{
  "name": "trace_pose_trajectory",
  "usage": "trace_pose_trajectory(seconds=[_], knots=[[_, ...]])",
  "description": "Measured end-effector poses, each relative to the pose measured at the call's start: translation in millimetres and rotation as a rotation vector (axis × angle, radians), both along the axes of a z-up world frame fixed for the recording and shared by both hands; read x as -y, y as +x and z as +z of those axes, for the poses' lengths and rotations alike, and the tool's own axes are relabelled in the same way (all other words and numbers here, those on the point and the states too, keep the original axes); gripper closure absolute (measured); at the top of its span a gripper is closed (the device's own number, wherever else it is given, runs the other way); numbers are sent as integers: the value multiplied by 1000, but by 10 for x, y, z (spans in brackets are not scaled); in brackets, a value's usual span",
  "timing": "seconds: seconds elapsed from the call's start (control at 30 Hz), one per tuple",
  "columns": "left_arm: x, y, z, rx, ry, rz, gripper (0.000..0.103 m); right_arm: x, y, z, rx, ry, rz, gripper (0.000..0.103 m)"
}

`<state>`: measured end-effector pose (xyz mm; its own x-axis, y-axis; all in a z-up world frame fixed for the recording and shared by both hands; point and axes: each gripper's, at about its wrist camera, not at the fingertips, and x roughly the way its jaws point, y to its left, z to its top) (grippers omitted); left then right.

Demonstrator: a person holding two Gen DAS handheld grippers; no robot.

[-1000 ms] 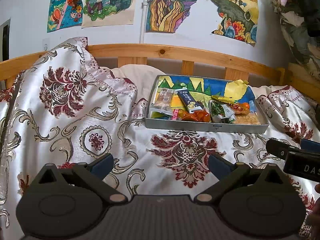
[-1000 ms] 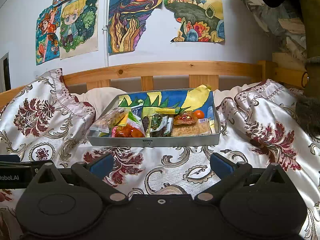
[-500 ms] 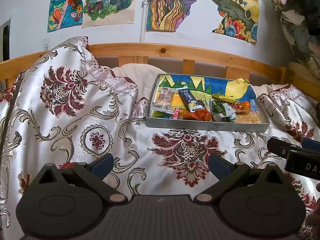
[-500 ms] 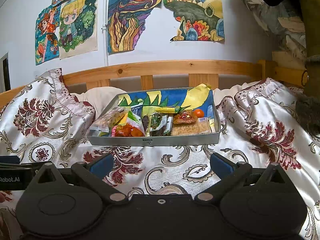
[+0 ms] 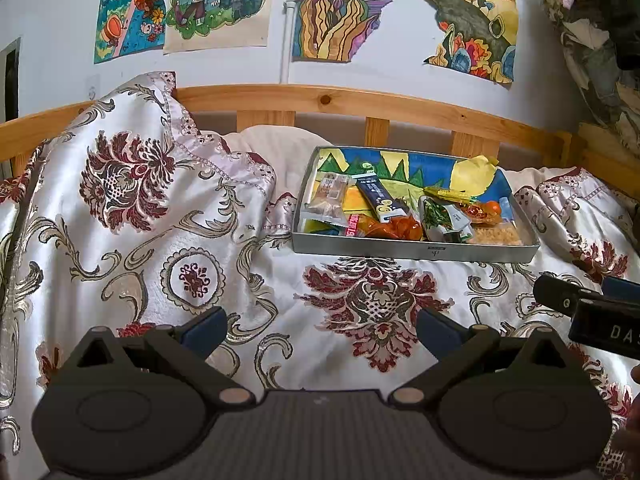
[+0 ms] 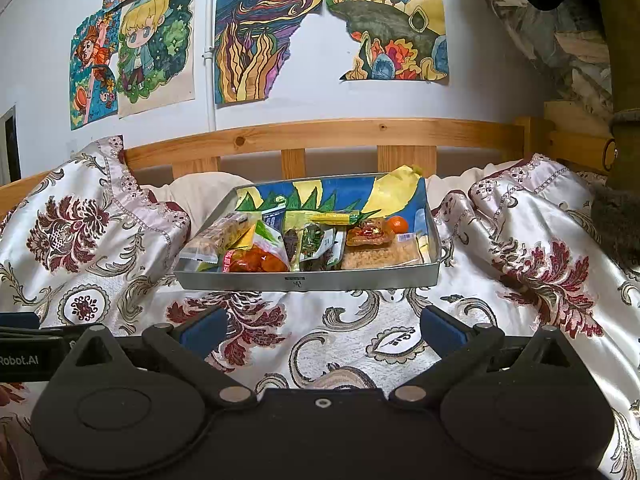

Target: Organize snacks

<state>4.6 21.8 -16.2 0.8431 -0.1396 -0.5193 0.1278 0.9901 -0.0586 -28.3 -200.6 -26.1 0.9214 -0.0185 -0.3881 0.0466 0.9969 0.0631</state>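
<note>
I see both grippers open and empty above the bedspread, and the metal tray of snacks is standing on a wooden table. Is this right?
Not quite. The metal tray of snacks stands on the floral bedspread of a bed, not on a wooden table; the right wrist view shows this clearly. The rest holds: the left gripper and the right gripper are open and empty.

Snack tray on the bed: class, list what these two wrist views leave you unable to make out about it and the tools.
- Snack tray, both views: its near wall hides the lower parts of the front packets.
- Packet labels, e.g. dark blue packet: print too small to read.
- Right tool, left view: cut off by the right edge.
- Left tool, right view: cut off by the left edge.
</note>
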Motion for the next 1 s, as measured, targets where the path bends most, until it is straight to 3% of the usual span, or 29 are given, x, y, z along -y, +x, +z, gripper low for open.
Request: trace_pose_trajectory(seconds=[0.43,1.0], knots=[[1,14,13,-39,-14,-8,1,9,3,-11,-2,2,-7,1],[12,-14,57,-22,5,-7,1,3,6,-17,-18,8,-17,1]])
